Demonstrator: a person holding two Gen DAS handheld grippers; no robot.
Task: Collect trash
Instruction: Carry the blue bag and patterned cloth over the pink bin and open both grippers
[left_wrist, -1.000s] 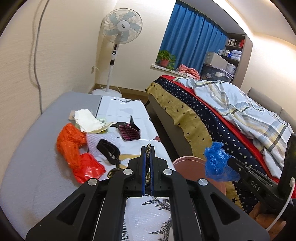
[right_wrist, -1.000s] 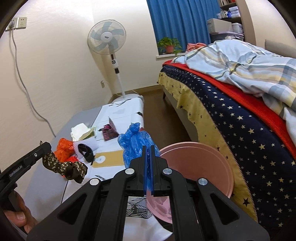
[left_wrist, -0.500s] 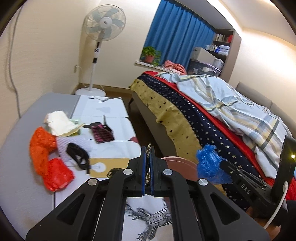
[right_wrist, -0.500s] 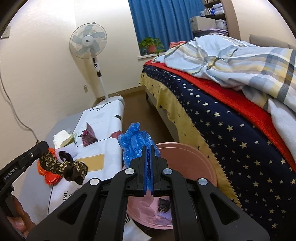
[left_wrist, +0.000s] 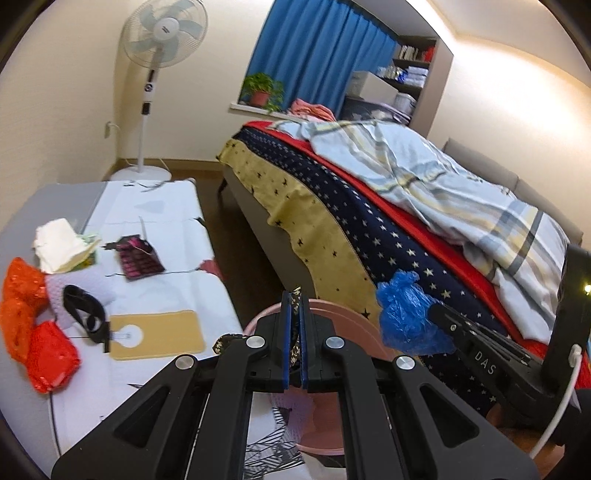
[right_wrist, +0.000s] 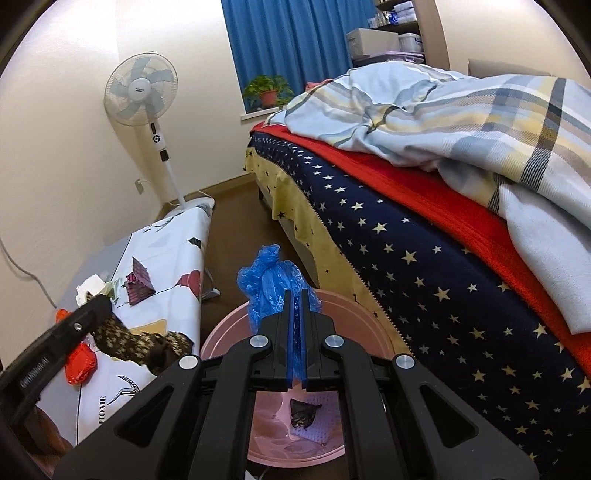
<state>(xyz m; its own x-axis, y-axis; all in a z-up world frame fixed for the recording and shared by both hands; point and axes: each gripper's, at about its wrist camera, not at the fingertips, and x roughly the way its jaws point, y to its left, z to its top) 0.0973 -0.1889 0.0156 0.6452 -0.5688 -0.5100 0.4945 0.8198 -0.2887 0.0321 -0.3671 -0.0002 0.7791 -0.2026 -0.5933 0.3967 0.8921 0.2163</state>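
My left gripper (left_wrist: 294, 299) is shut on a dark brown patterned wrapper (right_wrist: 142, 341), held at the left rim of the pink bin (left_wrist: 352, 323). My right gripper (right_wrist: 294, 299) is shut on a crumpled blue plastic bag (right_wrist: 271, 282) and holds it above the pink bin (right_wrist: 369, 332), which holds a dark scrap (right_wrist: 303, 411) and pale trash. The blue bag also shows in the left wrist view (left_wrist: 404, 314). Orange and red plastic bags (left_wrist: 27, 314), white paper (left_wrist: 57, 245), a black strap (left_wrist: 83, 308) and a magenta packet (left_wrist: 138, 256) lie on the low table (left_wrist: 173, 206).
A bed (left_wrist: 369, 206) with a star-patterned cover and a plaid quilt fills the right. A standing fan (left_wrist: 155, 55) is by the far wall. Blue curtains (left_wrist: 317, 59) and a potted plant (left_wrist: 262, 90) are at the window. Brown floor runs between table and bed.
Both grippers have moved right and forward from the table toward the pink bin, carrying their items. The bin now lies directly below the right gripper.
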